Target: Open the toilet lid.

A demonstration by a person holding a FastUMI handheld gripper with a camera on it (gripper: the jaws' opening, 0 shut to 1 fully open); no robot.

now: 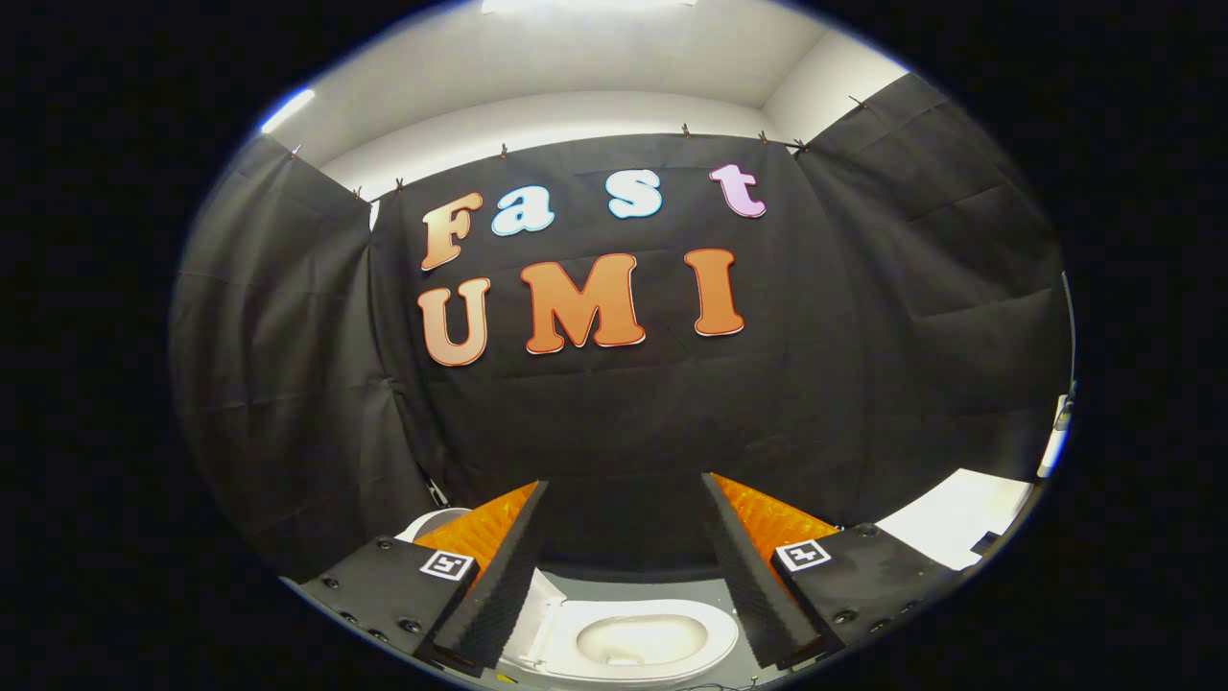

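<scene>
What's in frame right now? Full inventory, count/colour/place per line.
toilet: 1, white, on the floor low between the fingers, seat ring and bowl showing
toilet lid: 1, white, already swung up beside the bowl, close to the left finger
booth wall: black cloth, hung across the back and both sides beyond the fingers
floor: grey strip behind the toilet, at the foot of the cloth
white panel: 1, past the right finger, low by the cloth; what it is I cannot tell
ceiling: white, above the cloth, lit strips on it
gripper: 1, fingers open and apart, holding nothing, raised above the toilet
</scene>
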